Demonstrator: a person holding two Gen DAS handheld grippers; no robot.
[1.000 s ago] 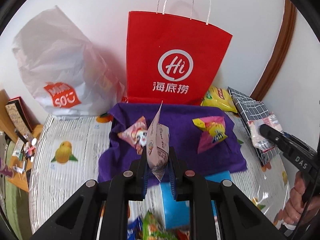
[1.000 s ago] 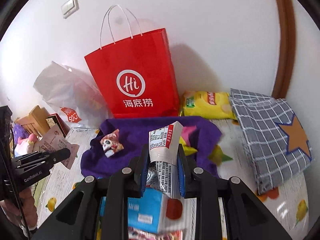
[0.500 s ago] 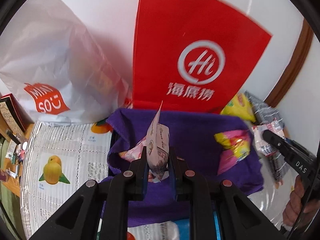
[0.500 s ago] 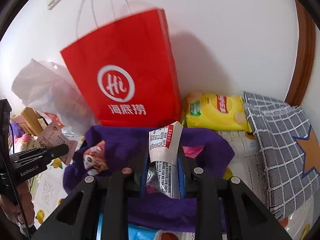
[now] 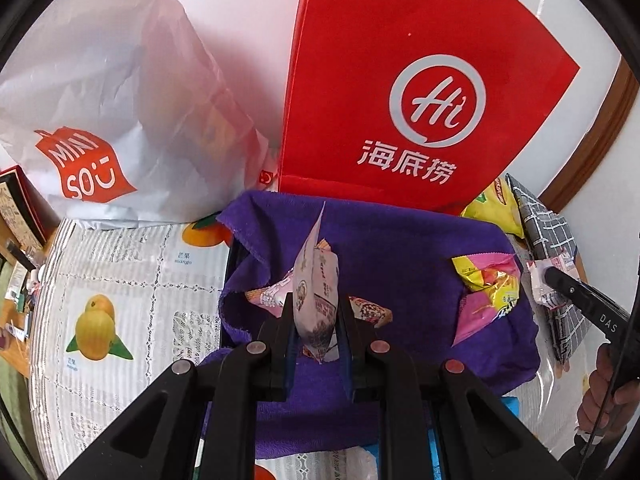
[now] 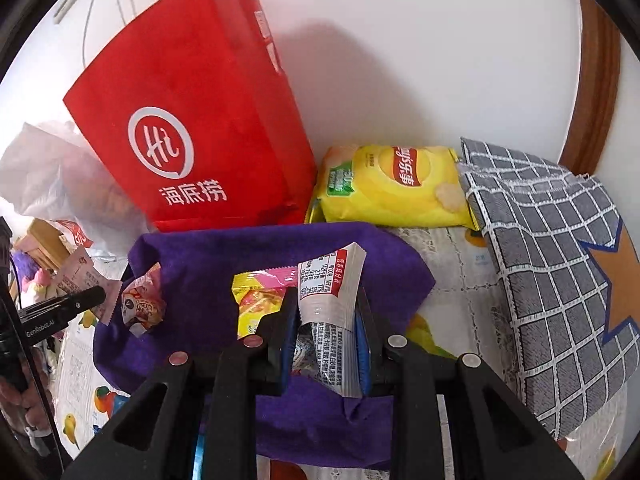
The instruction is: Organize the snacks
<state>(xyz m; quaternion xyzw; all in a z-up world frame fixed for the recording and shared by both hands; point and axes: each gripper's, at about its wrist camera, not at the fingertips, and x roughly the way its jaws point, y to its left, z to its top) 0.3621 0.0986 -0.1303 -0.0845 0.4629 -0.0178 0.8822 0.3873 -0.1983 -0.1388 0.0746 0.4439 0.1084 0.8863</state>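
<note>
My left gripper (image 5: 316,320) is shut on a pale pinkish snack packet (image 5: 314,296), held upright over a purple cloth (image 5: 400,264). On that cloth lie a pink-orange packet (image 5: 268,300) under the held one and a yellow-pink packet (image 5: 486,284) to the right. My right gripper (image 6: 326,316) is shut on a silver-white sachet with a red label (image 6: 332,292), above the same purple cloth (image 6: 224,252). The yellow-pink packet (image 6: 260,300) lies just behind its fingers, and a cartoon-face packet (image 6: 142,304) lies at the cloth's left. The other gripper shows at each view's edge.
A red paper bag (image 5: 400,92) stands against the wall behind the cloth, a white plastic bag (image 5: 100,100) to its left. A yellow crisp bag (image 6: 394,184) and a grey checked cloth (image 6: 552,264) lie at the right. A fruit-print tablecloth (image 5: 120,280) covers the table.
Both grippers have moved forward and down toward the purple cloth, each still holding its packet. The red bag looms larger and the blue box below has slipped out of sight.
</note>
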